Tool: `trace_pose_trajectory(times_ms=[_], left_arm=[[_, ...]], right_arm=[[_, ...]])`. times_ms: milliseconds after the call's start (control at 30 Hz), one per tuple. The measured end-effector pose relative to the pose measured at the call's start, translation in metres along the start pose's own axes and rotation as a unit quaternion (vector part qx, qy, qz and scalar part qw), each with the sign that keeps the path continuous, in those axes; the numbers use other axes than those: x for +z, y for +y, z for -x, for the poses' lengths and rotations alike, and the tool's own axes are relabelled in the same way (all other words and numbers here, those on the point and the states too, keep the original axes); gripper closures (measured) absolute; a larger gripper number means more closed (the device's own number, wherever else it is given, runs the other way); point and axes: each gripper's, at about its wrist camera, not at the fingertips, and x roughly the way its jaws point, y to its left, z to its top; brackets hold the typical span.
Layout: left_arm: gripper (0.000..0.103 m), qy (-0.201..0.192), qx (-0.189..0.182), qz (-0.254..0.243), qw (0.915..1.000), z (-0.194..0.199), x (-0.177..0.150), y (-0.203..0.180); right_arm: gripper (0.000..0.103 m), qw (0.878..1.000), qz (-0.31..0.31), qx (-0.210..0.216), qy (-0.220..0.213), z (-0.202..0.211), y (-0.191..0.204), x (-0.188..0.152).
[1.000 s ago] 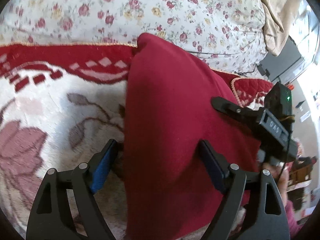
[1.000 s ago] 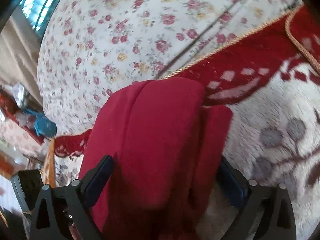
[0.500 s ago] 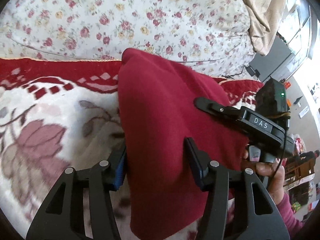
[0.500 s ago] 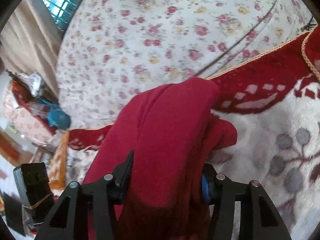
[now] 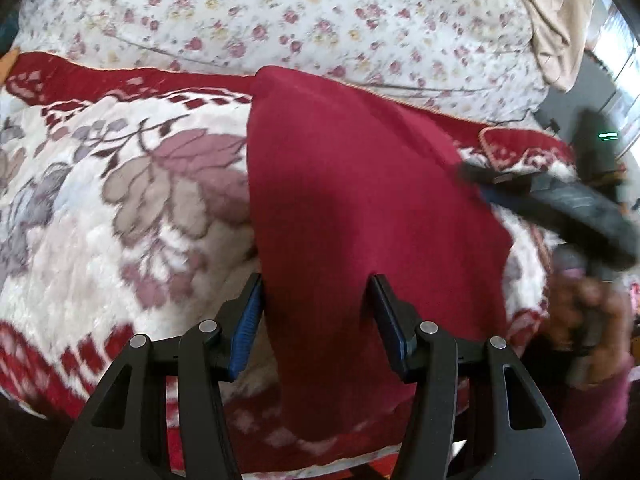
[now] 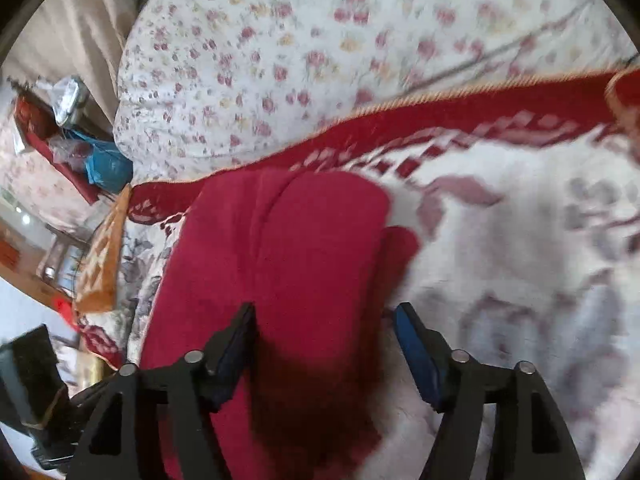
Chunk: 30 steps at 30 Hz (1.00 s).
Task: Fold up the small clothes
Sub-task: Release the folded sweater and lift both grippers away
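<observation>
While the dark red knit garment point(image 5: 352, 200) drapes in a soft rounded fold over the plush floral blanket point(image 5: 120, 208), the left claw point(image 5: 316, 312) pinches its near edge. The right claw point(image 6: 324, 336) is opening; its right pad seems clear of the cloth, though blur obscures it.
</observation>
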Motion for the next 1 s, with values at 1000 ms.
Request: trace_pose_trajectory(times_ms=[1000], left_arm=[[0.049,-0.115,0.101,-0.025,0.9880,0.044,-0.011,-0.012]], right_arm=[[0.054,0.985,0.133,-0.088,-0.065,0.046,0.060,-0.090]])
